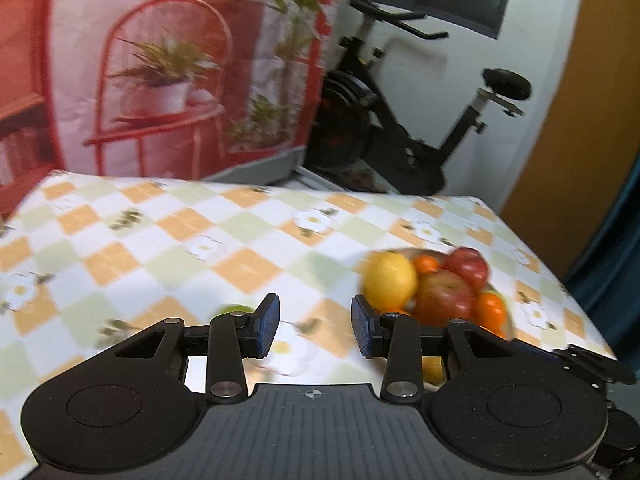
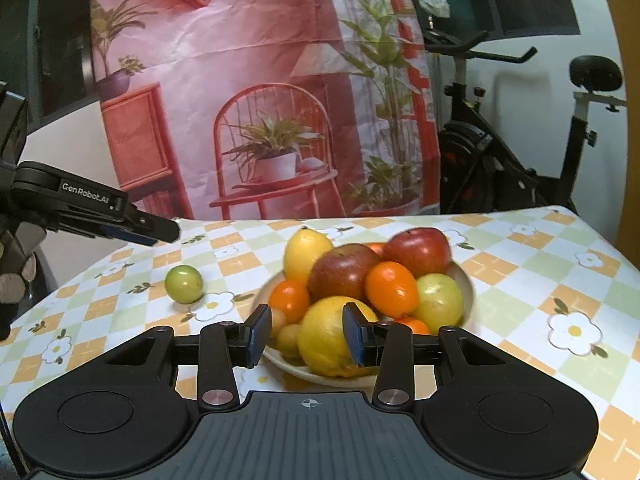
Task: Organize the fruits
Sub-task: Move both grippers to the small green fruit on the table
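From the left wrist cam it's all pretty smeared, but the left claw (image 1: 315, 326) hangs over the checkered table (image 1: 168, 240) with its blue pads apart and nothing between them, so it's open and empty. A bit of the small green fruit (image 1: 234, 309) peeks out behind its left finger, and the bowl (image 1: 505, 326) piled with fruit sits off to the right, yellow lemon (image 1: 390, 280) at the front of the heap. The right wrist cam is way sharper: the right claw (image 2: 307, 334) sits low at the near side of the bowl (image 2: 466, 280), and its right pad seems to overlap a big yellow fruit (image 2: 326, 340), though honestly I can't tell if it's actually pinching it. The green fruit (image 2: 184, 283) lies alone on the table (image 2: 540, 264), left of the bowl. The left claw (image 2: 160, 232) pokes in from the left edge, above the table.
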The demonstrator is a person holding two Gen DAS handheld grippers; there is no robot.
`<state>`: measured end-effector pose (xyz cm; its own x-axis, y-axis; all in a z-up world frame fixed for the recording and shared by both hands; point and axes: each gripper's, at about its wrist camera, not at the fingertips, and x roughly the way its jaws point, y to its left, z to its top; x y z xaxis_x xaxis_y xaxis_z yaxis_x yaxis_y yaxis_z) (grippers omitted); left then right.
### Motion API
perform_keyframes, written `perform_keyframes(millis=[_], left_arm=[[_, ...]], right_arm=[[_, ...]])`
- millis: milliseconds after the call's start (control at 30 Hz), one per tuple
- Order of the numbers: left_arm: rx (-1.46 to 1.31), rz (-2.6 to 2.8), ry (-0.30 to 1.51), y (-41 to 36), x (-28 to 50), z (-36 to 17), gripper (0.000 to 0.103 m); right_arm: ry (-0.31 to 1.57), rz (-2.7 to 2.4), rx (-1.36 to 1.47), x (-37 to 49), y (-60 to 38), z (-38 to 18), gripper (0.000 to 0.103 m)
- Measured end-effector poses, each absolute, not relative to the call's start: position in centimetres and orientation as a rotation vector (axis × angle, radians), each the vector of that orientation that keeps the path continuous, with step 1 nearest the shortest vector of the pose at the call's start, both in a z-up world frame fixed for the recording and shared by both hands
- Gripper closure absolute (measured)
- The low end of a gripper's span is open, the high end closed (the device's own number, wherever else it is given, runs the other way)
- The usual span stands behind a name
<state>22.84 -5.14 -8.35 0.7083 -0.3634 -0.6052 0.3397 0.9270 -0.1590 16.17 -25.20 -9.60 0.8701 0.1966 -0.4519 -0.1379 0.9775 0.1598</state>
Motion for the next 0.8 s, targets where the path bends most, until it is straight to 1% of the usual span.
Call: perform_keyframes(millis=[233, 467, 633, 800], left_arm=[[-0.025, -0.323, 0.663, -1.2, 23.8, -7.2, 0.062], [-0.051, -0.331, 0.689, 0.2, 26.2, -8.7, 0.064], [-0.119, -0.346, 0.737, 0.8, 28.1, -10.7, 0.076], [-0.188, -0.368, 0.789, 1.6, 29.8, -12.6, 0.08]], right_arm=[[0.503, 0.224, 0.07, 18.0, -22.0, -9.3, 0.066], [0.553, 0.289, -0.023, 20.5, -17.5, -9.7, 0.066], [0.609, 0.32, -0.11, 22.9, -14.4, -10.5, 0.066], [0.656, 0.33, -0.167, 25.7, -11.9, -11.2, 0.066]])
